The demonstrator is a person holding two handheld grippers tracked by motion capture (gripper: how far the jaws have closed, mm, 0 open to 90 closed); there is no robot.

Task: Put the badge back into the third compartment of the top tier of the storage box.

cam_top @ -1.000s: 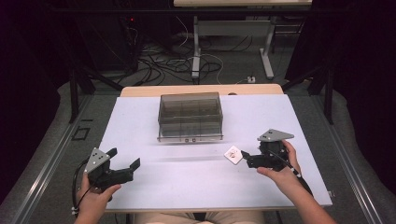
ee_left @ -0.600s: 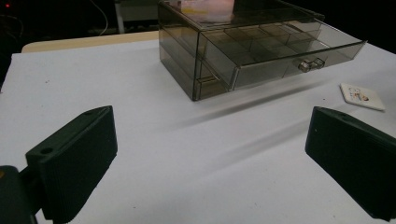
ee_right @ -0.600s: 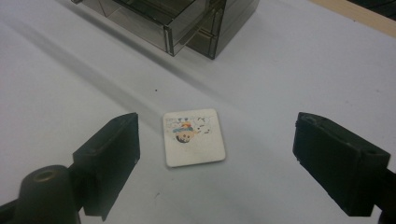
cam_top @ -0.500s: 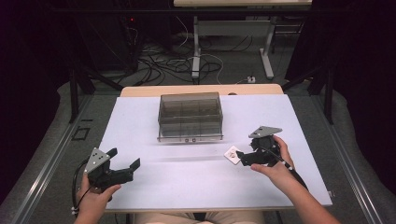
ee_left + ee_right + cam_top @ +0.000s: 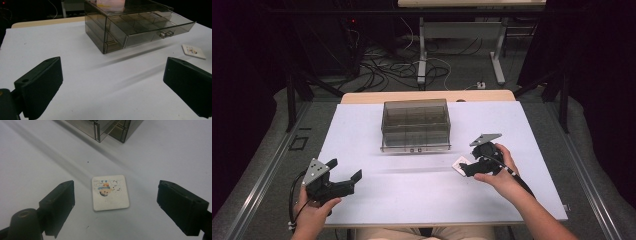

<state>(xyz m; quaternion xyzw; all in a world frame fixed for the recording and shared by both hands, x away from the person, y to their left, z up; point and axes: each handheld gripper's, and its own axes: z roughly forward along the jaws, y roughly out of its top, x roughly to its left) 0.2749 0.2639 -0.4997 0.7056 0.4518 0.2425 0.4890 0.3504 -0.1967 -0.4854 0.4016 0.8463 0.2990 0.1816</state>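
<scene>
Though its lettering is illegible, the card (image 5: 110, 192) bears a cartoon figure.

Drawer unit (image 5: 110, 130) cut off by the top edge in the right gripper view; tile (image 5: 462, 164) print too small to read from above.

Dark room, cables (image 5: 412, 67) (tangled) on floor (image 5: 452, 75).
</scene>
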